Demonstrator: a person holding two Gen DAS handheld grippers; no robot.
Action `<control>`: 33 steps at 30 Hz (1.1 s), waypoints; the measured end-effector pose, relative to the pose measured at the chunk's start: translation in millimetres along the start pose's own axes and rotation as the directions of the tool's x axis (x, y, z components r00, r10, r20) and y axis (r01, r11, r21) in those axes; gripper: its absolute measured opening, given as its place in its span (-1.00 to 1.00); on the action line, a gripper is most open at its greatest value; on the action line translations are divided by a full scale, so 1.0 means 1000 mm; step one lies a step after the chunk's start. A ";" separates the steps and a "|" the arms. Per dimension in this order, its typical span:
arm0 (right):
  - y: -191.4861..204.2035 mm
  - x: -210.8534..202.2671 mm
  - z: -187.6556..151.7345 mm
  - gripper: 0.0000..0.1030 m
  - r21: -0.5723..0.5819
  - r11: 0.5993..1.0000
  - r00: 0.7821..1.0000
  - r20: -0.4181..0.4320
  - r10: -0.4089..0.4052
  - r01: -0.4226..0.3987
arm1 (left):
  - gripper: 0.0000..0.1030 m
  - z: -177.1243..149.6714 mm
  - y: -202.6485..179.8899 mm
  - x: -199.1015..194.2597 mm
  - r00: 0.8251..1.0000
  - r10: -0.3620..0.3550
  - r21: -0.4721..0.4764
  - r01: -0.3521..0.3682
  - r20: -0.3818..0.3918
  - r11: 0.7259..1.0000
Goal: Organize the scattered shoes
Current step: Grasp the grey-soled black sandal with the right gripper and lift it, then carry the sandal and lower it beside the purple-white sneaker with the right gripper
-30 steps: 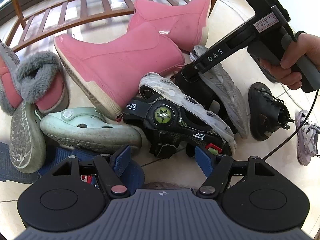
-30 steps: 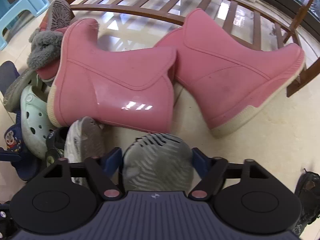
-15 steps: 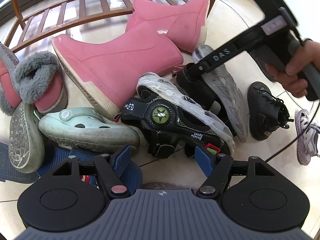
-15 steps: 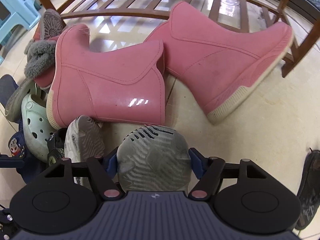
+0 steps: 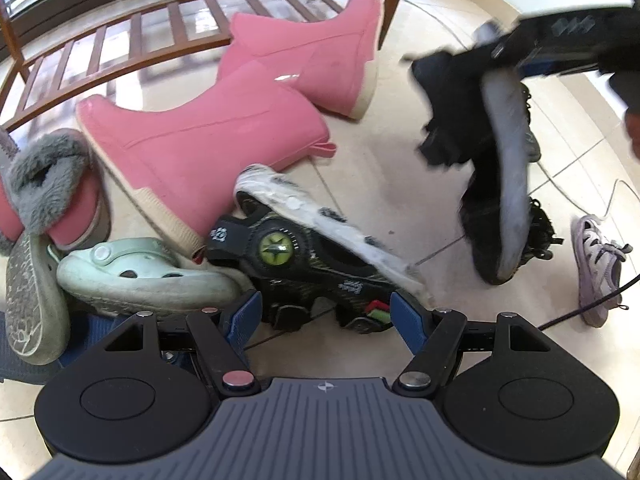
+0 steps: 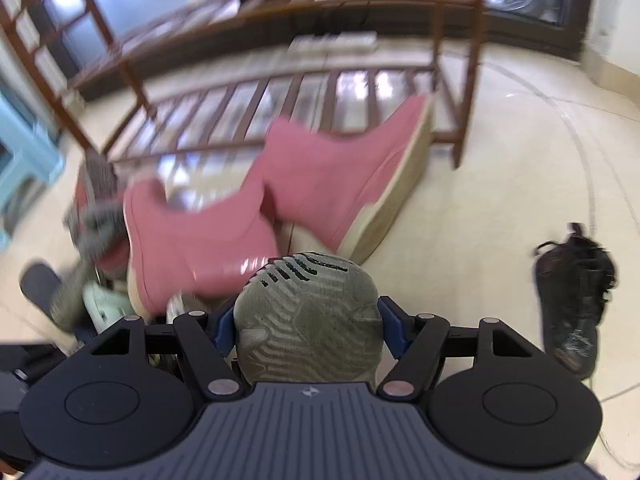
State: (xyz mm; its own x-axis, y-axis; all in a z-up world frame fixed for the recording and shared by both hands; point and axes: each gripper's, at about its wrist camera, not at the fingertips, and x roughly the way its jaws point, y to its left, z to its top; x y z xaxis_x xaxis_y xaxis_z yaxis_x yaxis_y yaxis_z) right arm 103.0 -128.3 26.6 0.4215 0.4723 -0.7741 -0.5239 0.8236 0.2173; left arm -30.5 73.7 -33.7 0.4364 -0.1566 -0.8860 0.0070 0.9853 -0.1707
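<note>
So my right gripper [image 6: 307, 322] has its jaws clamped on a black sandal [image 6: 307, 320] with a grey treaded sole, one blue pad on each side of the sole's end, sole facing my camera. In the left wrist view that same sandal [image 5: 496, 152] hangs in the air, clear of the floor [image 5: 380, 184] and off to the right of the pile, sole turned toward me and pretty blurred.

My left gripper [image 5: 326, 316] has its jaws spread wide with nothing pinched. Right in front of them, partly between the pad tips, lies the matching black sandal [image 5: 304, 264] on its side, the one with the green star badge and a dirty white sole. It isn't touching either pad as far as I can tell.

Left of it there's a mint clog [image 5: 140, 276]. Behind it are two pink rain boots [image 5: 208, 136] lying on their sides in front of the wooden shoe rack [image 5: 160, 32]. A pink fur-lined boot [image 5: 48, 192] sits at the far left, and a lilac sneaker [image 5: 598, 268] sits at the far right.
</note>
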 end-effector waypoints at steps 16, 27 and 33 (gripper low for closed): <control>-0.117 -0.124 -0.055 0.46 0.252 0.920 0.933 0.124 -0.337 0.299 | 0.42 0.022 -0.084 -0.015 0.991 -0.130 0.236 0.123 0.016 0.964; -0.230 -0.190 -0.161 0.47 0.498 0.719 0.822 0.022 -0.569 0.484 | 0.42 0.030 -0.162 -0.009 0.977 -0.189 0.418 0.212 -0.096 0.884; -0.287 -0.203 -0.209 0.47 0.592 0.593 0.754 -0.040 -0.656 0.547 | 0.42 0.037 -0.205 -0.005 0.972 -0.202 0.477 0.234 -0.118 0.847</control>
State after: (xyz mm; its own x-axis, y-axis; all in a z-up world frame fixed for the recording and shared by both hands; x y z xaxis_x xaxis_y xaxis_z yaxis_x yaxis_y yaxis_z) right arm 13.1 -526.0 -2.2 0.6318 -0.1965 -0.7498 0.3580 0.9319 0.0574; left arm -0.8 -125.2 21.8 0.3163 -0.3597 -0.8778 0.5374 0.8305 -0.1467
